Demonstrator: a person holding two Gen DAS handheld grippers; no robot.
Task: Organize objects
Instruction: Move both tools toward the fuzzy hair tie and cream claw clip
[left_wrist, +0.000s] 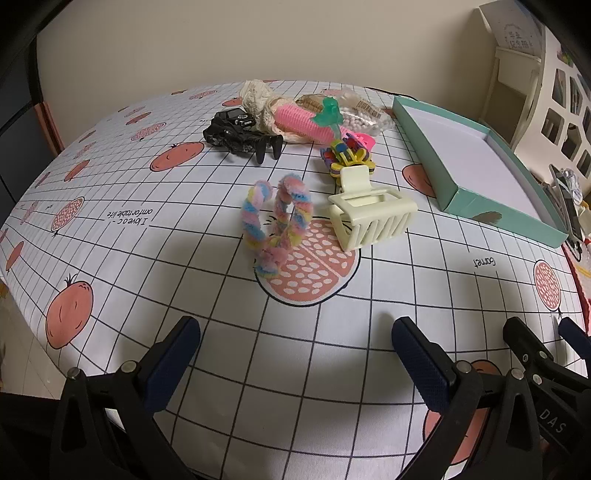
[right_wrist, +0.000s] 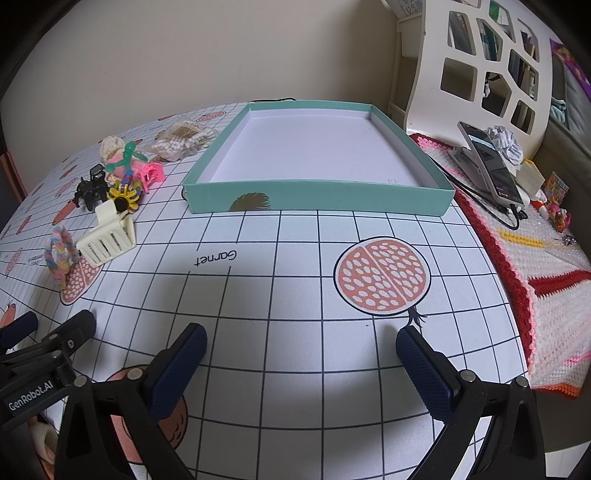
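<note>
A pastel fuzzy twisted loop (left_wrist: 275, 221) and a cream claw hair clip (left_wrist: 373, 214) lie mid-table, straight ahead of my open left gripper (left_wrist: 295, 343). Behind them sit a multicoloured flower clip (left_wrist: 347, 157), a pink roller (left_wrist: 301, 120), a black claw clip (left_wrist: 243, 138), lace and a bag of white beads (left_wrist: 364, 114). The teal shallow box (right_wrist: 317, 199) stands empty ahead of my open right gripper (right_wrist: 301, 350). In the right wrist view the cream clip (right_wrist: 107, 236) and the pile are far left. Both grippers hold nothing.
A grid-pattern tablecloth (right_wrist: 295, 280) with pomegranate prints covers the table. A crocheted mat (right_wrist: 546, 280) with a phone on a stand (right_wrist: 491, 166) and small trinkets lies at the right. A white lattice chair back (right_wrist: 480, 66) stands behind it.
</note>
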